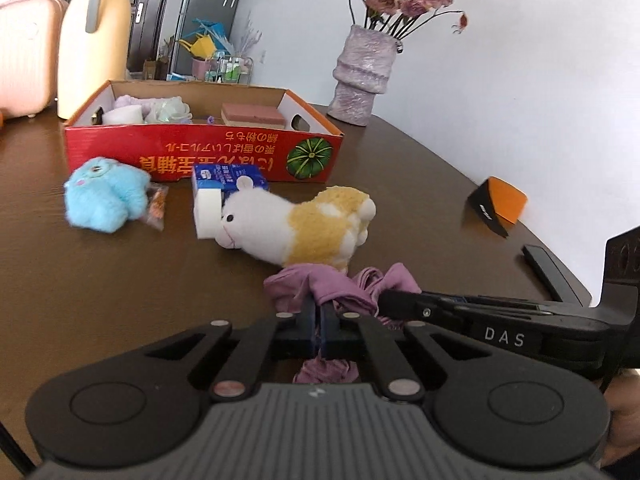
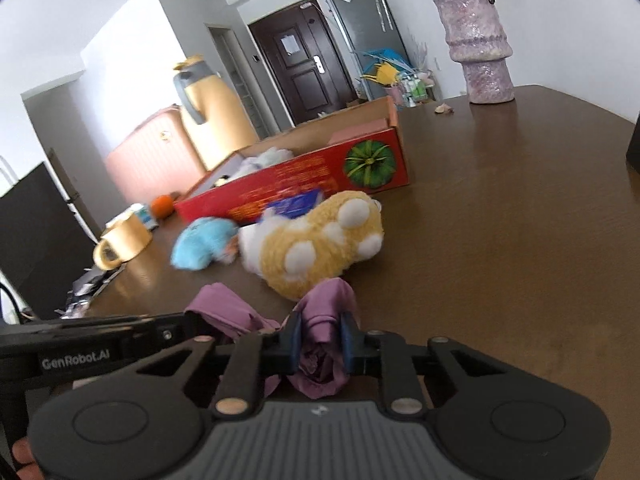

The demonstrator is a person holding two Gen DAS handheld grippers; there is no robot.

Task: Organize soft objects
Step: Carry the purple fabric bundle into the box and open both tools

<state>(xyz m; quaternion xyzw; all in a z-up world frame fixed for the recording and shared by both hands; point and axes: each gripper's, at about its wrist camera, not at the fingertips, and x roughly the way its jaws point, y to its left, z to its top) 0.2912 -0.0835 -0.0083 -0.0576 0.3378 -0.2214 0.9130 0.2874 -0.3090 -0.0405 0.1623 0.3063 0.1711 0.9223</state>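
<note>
Two grippers on one purple cloth (image 1: pixel 320 288), low over the brown table (image 1: pixel 120 300) just before the yellow-and-white plush (image 1: pixel 308 224): left gripper (image 1: pixel 319 316) clamped on a thin fold, right gripper (image 2: pixel 322 338) clamped on a thicker bunch. Risk: the thin fold likely slips free if the hands pull apart; red box (image 1: pixel 200 152) stands beyond.

Left gripper (image 1: pixel 319 316) is pointed forward and down, blue pads pressed almost together with a thin fold of purple cloth (image 1: pixel 336 286) pinched between them. Right gripper (image 2: pixel 322 340) is angled down likewise, pads clamped on a thicker bunch of the same cloth, a gap kept by it. The two grippers are set close, side by side, each seen in the other's view.
</note>
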